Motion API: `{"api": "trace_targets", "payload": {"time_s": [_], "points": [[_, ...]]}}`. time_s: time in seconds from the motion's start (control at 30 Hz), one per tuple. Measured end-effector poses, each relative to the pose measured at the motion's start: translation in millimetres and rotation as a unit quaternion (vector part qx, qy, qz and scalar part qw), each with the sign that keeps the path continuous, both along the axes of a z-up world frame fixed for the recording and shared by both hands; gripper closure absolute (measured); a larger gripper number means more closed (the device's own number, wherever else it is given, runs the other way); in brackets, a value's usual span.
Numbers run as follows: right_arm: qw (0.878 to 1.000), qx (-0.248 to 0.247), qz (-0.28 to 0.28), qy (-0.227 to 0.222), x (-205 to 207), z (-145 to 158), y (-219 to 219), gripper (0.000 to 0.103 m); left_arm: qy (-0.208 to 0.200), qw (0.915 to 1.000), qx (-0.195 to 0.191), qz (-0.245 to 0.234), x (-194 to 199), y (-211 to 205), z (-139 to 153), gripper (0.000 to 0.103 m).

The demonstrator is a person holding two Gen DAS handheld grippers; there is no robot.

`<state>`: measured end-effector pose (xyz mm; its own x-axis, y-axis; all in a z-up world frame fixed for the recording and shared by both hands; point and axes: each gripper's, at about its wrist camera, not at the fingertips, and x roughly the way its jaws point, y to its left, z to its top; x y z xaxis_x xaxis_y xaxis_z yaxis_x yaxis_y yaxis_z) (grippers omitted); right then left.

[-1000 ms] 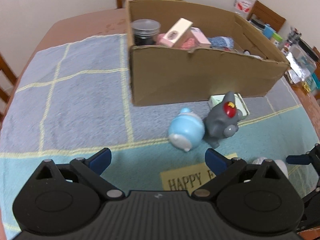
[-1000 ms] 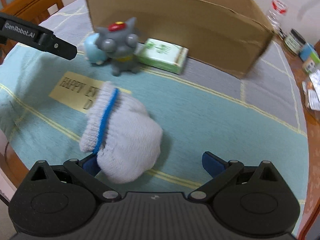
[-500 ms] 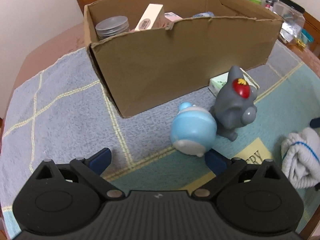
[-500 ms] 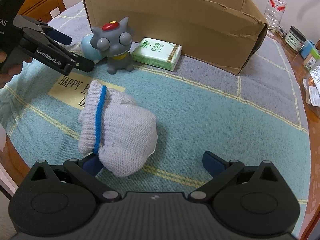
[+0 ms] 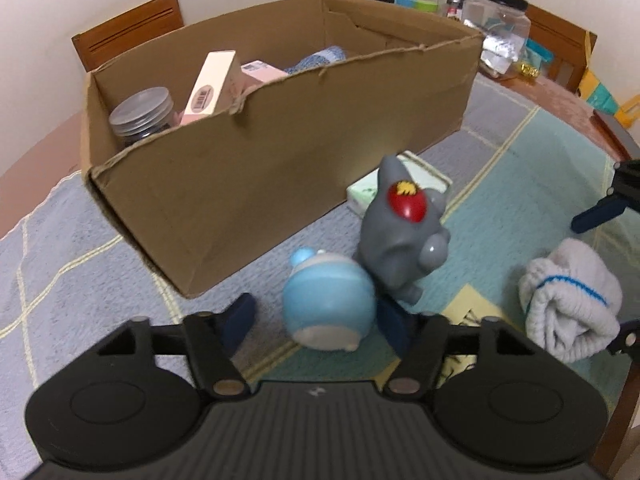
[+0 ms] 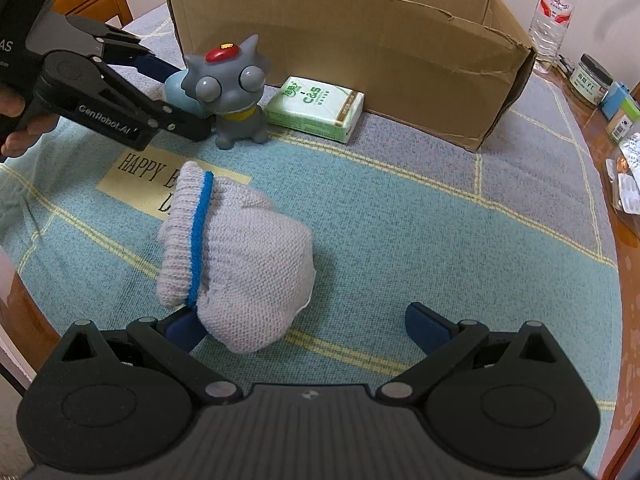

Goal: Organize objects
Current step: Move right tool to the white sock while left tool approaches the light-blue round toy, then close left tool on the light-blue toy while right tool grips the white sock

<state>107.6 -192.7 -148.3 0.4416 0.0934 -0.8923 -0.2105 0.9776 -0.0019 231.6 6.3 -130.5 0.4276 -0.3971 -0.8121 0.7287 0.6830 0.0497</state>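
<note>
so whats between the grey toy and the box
A green tissue pack lies flat on the cloth between the grey toy and the box, clearest in the right wrist view.

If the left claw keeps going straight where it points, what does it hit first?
The blue round toy, already sitting between the open left claw fingers. Behind it come the grey cat toy and the cardboard box wall, though depth is hard to judge.

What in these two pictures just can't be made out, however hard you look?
- Box contents: in the right wrist view the cardboard box wall hides them.
- Yellow patch: its lettering is cut short by the knitted sock.
- Blue round toy: its face points away in the left wrist view, and the left claw and grey toy cover it in the right.
- Jar label: too small to read.
</note>
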Motion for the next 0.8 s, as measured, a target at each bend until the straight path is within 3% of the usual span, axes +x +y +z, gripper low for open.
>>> {"api": "trace_targets", "payload": {"time_s": [0.1,0.33,0.57,0.8], "points": [[1.0,0.0,0.0,0.0,0,0,0,0.0,0.016,0.9998,-0.009,0.004,5,0,-1,0.059],[1.0,0.0,0.0,0.001,0,1,-1,0.0,0.018,0.999,-0.021,0.035,2,10,7,0.059],[1.0,-0.002,0.002,0.016,5,2,3,0.0,0.021,0.9967,-0.016,0.077,-6,45,17,0.059],[0.998,0.003,0.056,0.02,9,3,28,0.0,0.037,0.9942,-0.017,0.1,-12,56,12,0.059]]}}
